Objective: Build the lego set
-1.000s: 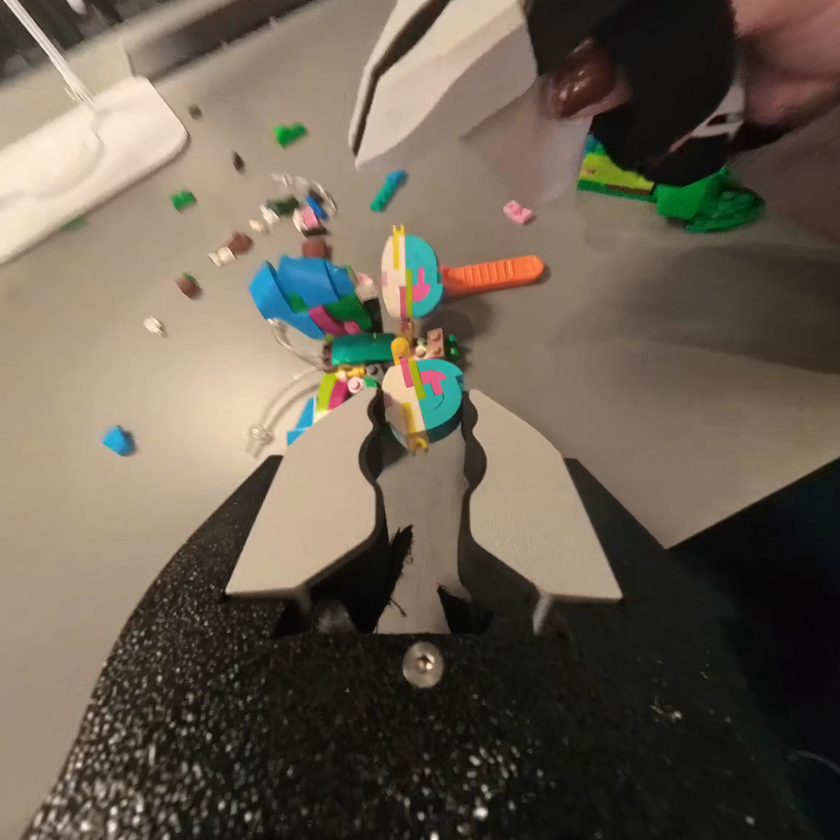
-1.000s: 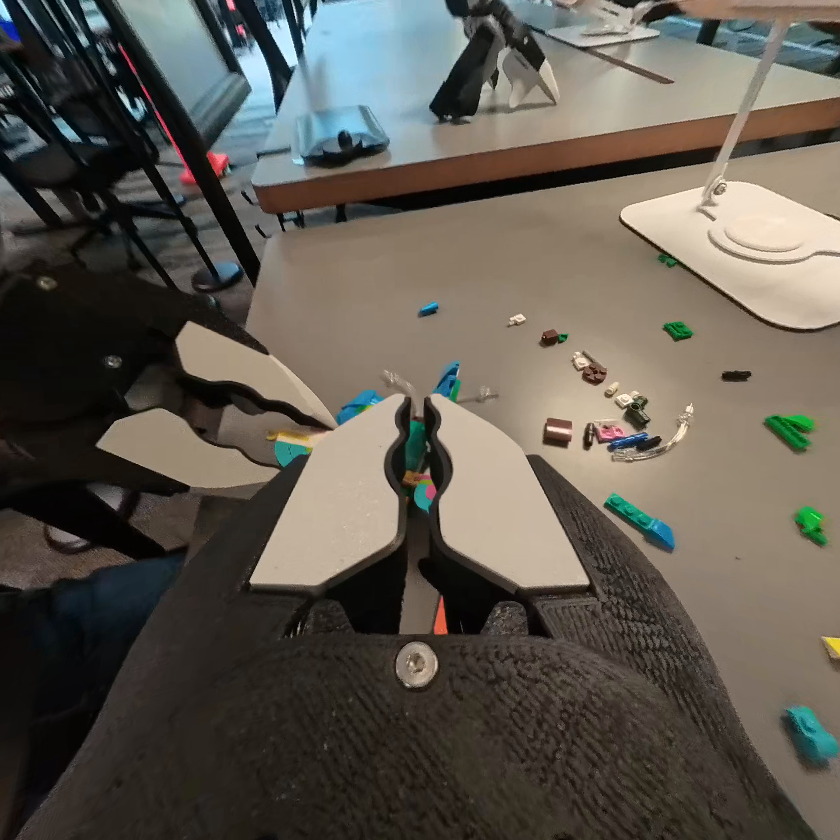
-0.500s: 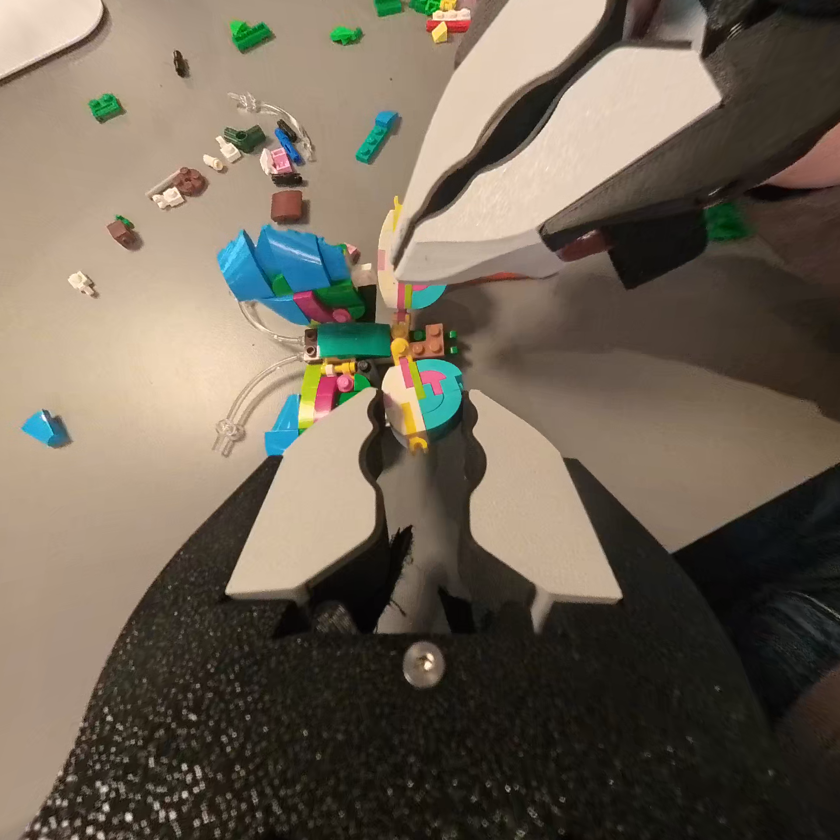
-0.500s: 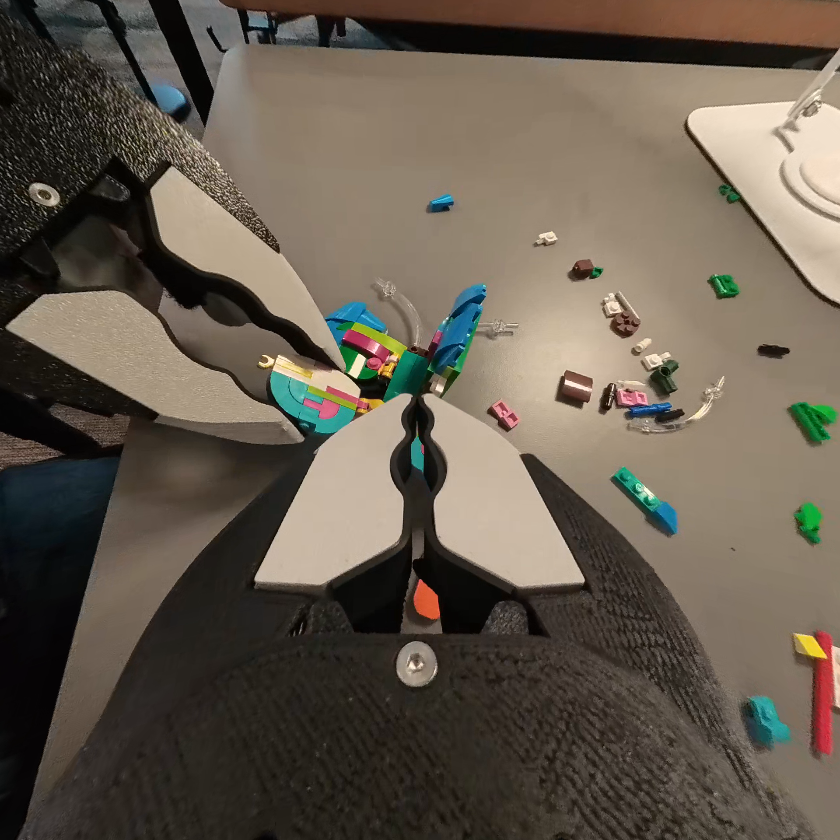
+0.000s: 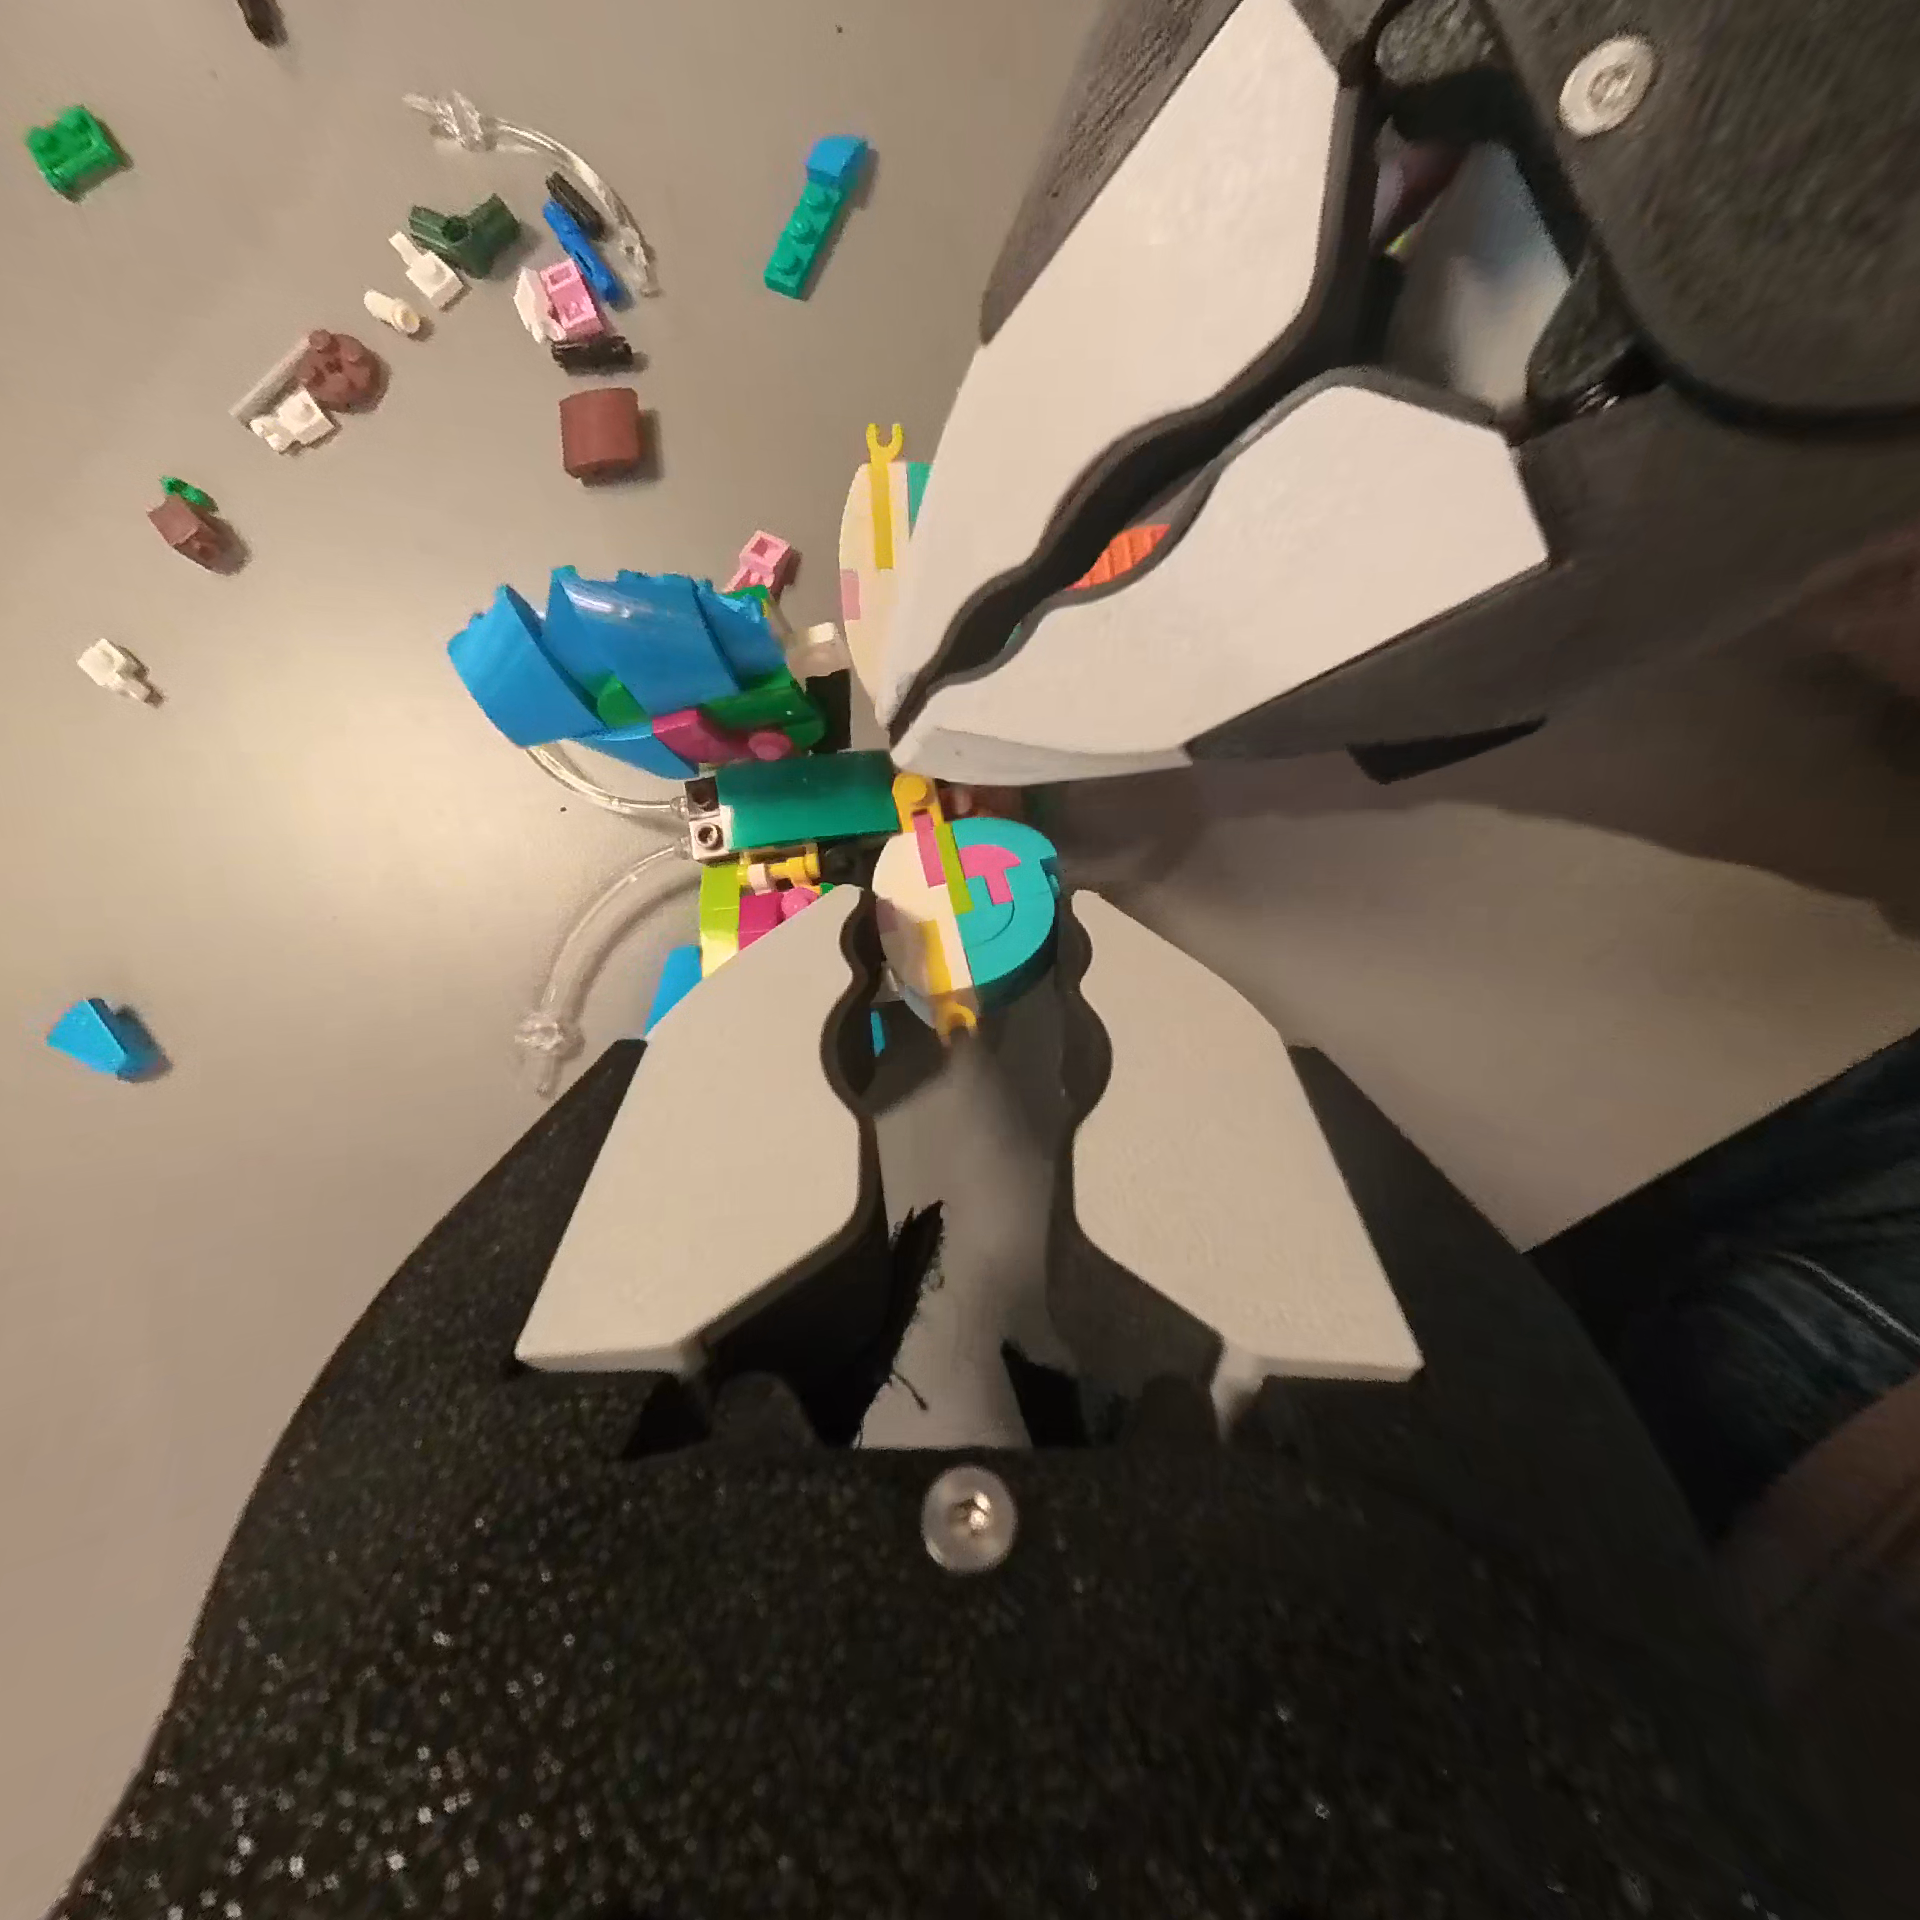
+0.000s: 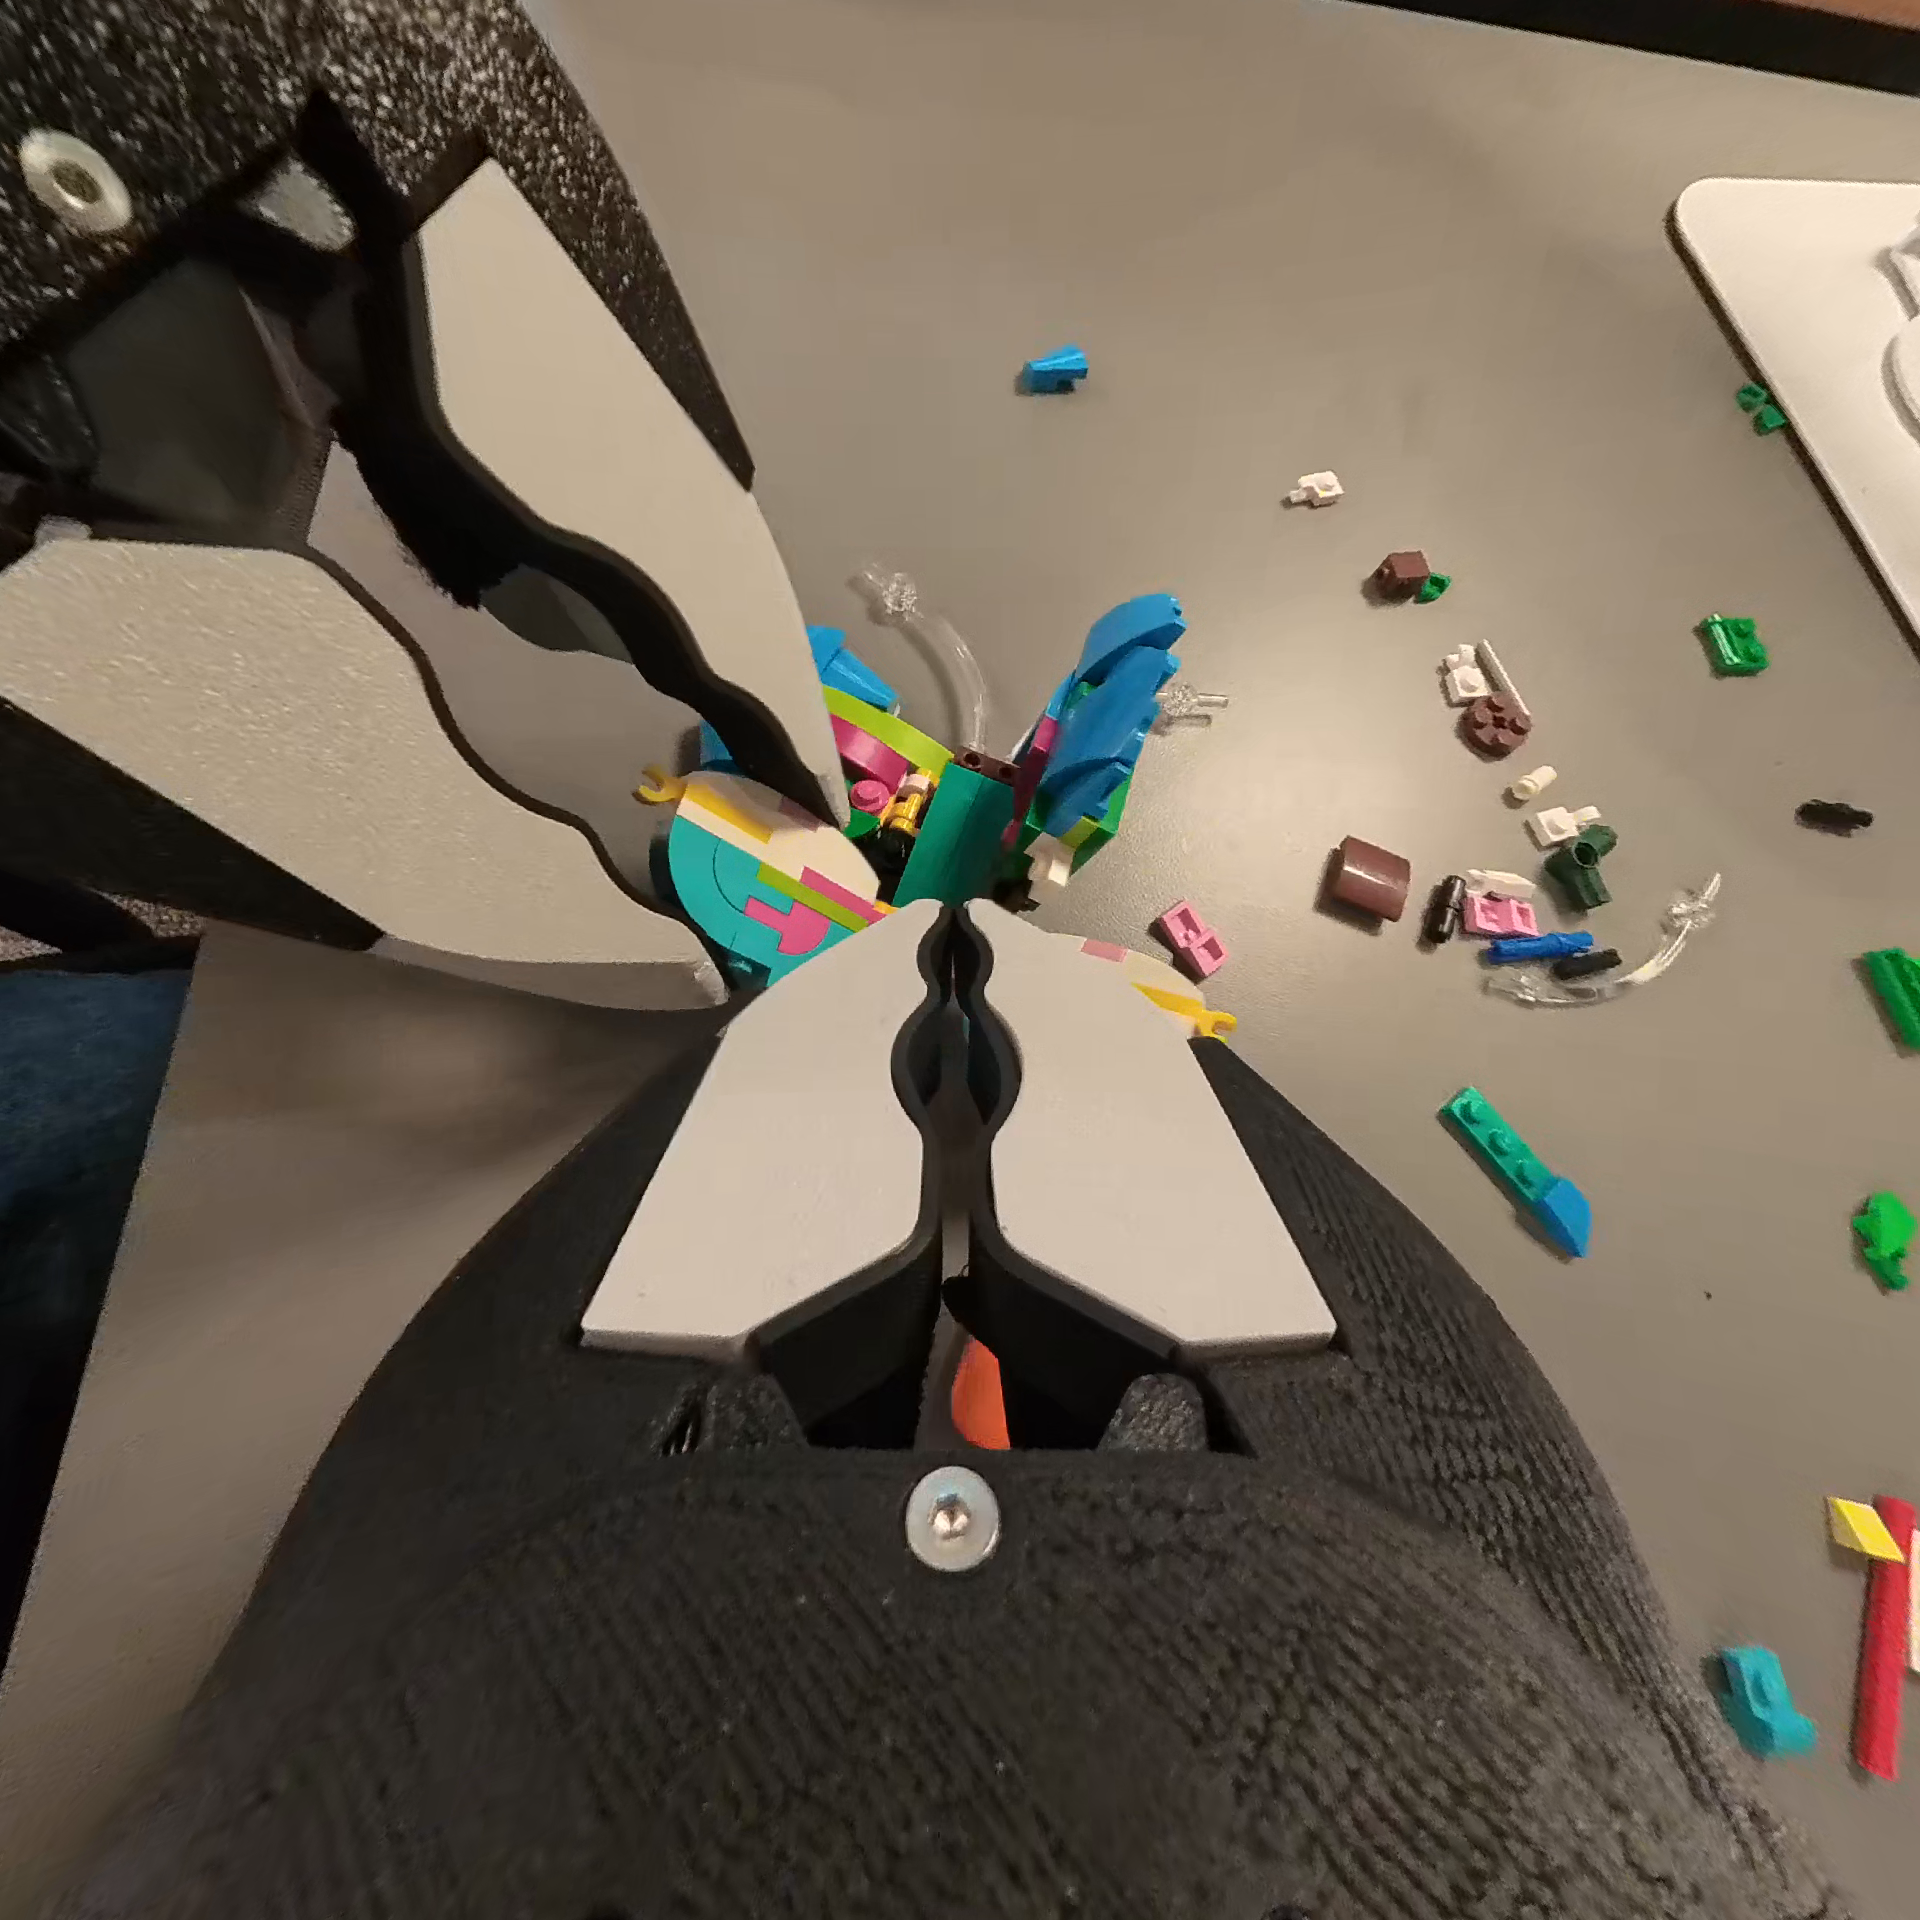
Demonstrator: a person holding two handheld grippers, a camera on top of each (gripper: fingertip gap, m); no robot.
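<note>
A butterfly-like lego model lies on the grey table, with a teal-green body (image 5: 790,800) (image 6: 956,831), a raised blue wing (image 5: 623,665) (image 6: 1112,707) and clear curved antennae. My left gripper (image 5: 961,914) is shut on the model's near round teal-and-white wing (image 5: 977,914), which also shows in the right wrist view (image 6: 769,883). My right gripper (image 6: 951,912) is shut, with nothing seen between its fingers. Its tips (image 5: 899,740) touch the rear end of the body. It covers most of the second round wing (image 5: 878,561) (image 6: 1153,987). An orange piece (image 6: 977,1392) shows through its finger gap.
Loose pieces lie beyond the model: a brown curved brick (image 5: 601,434) (image 6: 1369,878), a teal plate with a blue tip (image 5: 816,218) (image 6: 1517,1169), a blue slope (image 5: 104,1039), a pink piece (image 6: 1190,935). A white stand base (image 6: 1808,312) sits far right. The table edge (image 5: 1558,1195) is close. My left and right fingertips are right by each other. Left tips and right tips are each some 8 cm from the orange piece (image 6: 977,1392).
Both views have closed in on the model. My right gripper has come down from above the far round wing to the body's end. My left gripper keeps its hold.
</note>
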